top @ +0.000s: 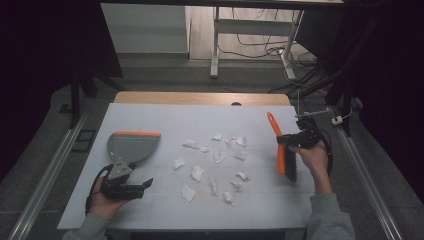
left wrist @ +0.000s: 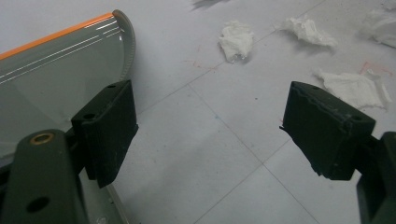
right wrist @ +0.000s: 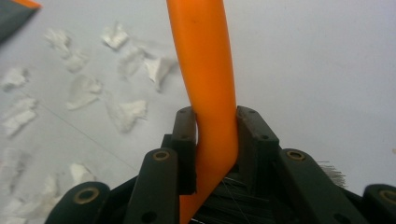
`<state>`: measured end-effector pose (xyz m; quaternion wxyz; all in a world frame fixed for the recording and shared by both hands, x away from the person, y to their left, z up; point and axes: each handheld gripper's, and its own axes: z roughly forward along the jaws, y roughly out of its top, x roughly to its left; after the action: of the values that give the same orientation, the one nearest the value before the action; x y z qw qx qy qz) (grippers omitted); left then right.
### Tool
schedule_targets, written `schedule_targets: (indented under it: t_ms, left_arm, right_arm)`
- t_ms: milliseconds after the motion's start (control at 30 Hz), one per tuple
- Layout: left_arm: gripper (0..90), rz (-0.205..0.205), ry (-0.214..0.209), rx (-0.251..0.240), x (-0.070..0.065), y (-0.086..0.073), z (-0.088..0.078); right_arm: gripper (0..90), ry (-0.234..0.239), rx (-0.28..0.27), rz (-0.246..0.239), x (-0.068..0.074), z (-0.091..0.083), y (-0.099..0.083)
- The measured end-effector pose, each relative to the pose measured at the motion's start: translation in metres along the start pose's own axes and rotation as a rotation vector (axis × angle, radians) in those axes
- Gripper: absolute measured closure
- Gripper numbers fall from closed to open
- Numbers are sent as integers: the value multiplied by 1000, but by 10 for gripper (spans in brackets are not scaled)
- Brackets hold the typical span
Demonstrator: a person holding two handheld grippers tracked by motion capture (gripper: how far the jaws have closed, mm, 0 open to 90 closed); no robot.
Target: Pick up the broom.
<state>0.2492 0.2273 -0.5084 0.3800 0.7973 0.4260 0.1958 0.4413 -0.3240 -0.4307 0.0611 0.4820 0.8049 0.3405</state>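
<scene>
An orange-handled hand brush with dark bristles hangs above the right side of the white table, its handle pointing away from the person. My right gripper is shut on the brush handle, which runs up between the two pads. A grey dustpan with an orange lip lies flat at the left. My left gripper rests just in front of the dustpan, jaws wide apart with bare table between them. Several crumpled white paper scraps are strewn across the middle of the table; some scraps lie beyond the left jaws.
The white sheet covers a wooden table whose far edge shows bare wood. Beyond it stand a desk frame and loose cables on the floor. Metal rails run along both sides of the table.
</scene>
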Motion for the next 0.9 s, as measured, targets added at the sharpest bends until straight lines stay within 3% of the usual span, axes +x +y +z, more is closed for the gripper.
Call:
schedule_targets:
  t_ms: [333, 500, 600, 800, 900]
  left_arm:
    - [185, 2, -2, 1, -1, 1, 1]
    - [185, 10, -4, -7, -4, 3, 2]
    - [186, 29, -7, -17, -9, 6, 3]
    - [192, 64, -27, -55, -20, 18, 5]
    - [191, 69, -41, -57, -23, 24, 10]
  right_arm:
    - [706, 59, -81, 19, 10, -7, 4]
    - [706, 68, -120, 14, 23, -7, 6]
    - [705, 109, -142, 21, 32, -4, 8]
    - [705, 126, -175, 6, 50, 0, 11]
    - [705, 171, -181, 9, 56, 2, 12]
